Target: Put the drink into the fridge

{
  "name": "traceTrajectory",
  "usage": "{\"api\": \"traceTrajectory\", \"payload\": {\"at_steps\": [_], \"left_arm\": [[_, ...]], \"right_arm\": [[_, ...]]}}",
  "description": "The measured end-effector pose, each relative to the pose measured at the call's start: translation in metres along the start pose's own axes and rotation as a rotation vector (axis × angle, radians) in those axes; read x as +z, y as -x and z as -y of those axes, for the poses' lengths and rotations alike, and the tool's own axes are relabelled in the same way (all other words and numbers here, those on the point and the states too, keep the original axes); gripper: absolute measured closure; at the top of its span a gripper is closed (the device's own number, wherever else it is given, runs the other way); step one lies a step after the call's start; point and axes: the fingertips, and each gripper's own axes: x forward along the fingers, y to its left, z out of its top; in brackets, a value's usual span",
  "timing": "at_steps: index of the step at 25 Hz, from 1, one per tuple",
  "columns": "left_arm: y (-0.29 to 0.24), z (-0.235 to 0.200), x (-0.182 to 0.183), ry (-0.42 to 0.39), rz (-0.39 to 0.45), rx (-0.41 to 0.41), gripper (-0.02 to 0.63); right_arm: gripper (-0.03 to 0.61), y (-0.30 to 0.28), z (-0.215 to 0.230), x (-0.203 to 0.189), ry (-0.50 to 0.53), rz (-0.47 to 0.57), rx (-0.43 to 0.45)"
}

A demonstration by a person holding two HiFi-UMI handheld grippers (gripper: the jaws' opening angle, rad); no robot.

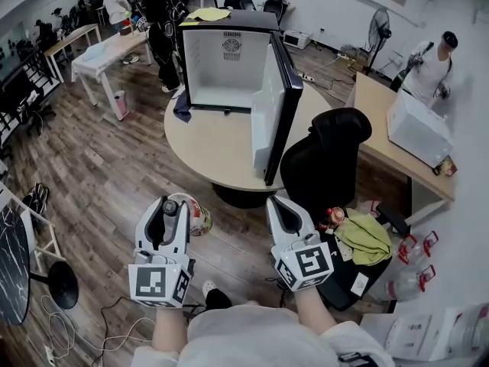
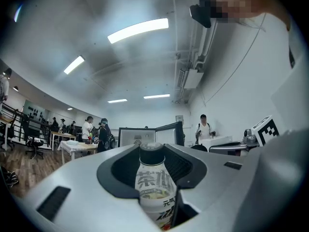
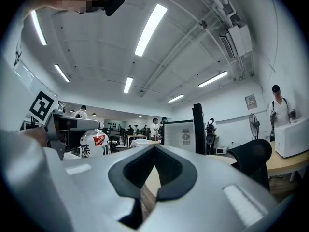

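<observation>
My left gripper [image 1: 166,207] is shut on the drink, a white bottle [image 1: 197,214] with a dark cap and a red and green label. In the left gripper view the bottle [image 2: 155,187] stands upright between the jaws of that gripper [image 2: 152,153]. My right gripper [image 1: 284,209] is beside it, shut with nothing in it; in its own view the gripper [image 3: 154,149] has its tips touching, and the bottle [image 3: 94,144] shows at the left. The small fridge [image 1: 225,63] stands on the round table [image 1: 218,147] ahead, its door [image 1: 276,109] swung open to the right, its white inside bare.
A black office chair [image 1: 325,159] stands right of the table, close to the fridge door. A desk with a white box [image 1: 416,128] is at the far right. A green cloth [image 1: 365,237] and bags lie by my right side. People stand behind the fridge and by the desk.
</observation>
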Motion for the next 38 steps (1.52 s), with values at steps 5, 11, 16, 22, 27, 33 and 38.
{"api": "traceTrajectory", "payload": {"at_steps": [5, 11, 16, 22, 27, 33, 38], "left_arm": [[-0.024, -0.024, 0.004, -0.015, 0.011, -0.032, 0.456], [-0.050, -0.056, 0.004, -0.018, 0.022, -0.065, 0.457], [-0.068, -0.078, 0.005, -0.017, 0.031, -0.098, 0.456], [-0.079, -0.098, 0.005, -0.025, 0.040, -0.137, 0.456], [-0.087, -0.113, 0.000, -0.017, 0.039, -0.139, 0.456], [-0.110, -0.122, -0.009, 0.006, 0.034, -0.149, 0.456], [-0.149, -0.134, -0.012, 0.004, 0.034, -0.167, 0.456]], "right_arm": [[0.568, -0.035, -0.009, 0.005, -0.012, 0.034, 0.000], [0.568, -0.071, -0.018, 0.002, -0.010, 0.042, -0.024], [0.568, -0.094, -0.022, 0.001, 0.006, 0.044, -0.053], [0.568, -0.117, -0.030, -0.001, 0.001, 0.054, -0.083], [0.568, -0.134, -0.037, -0.008, 0.003, 0.037, -0.075], [0.568, -0.161, -0.025, -0.023, 0.002, 0.014, -0.074], [0.568, -0.207, -0.008, -0.029, -0.015, 0.018, -0.057]]}}
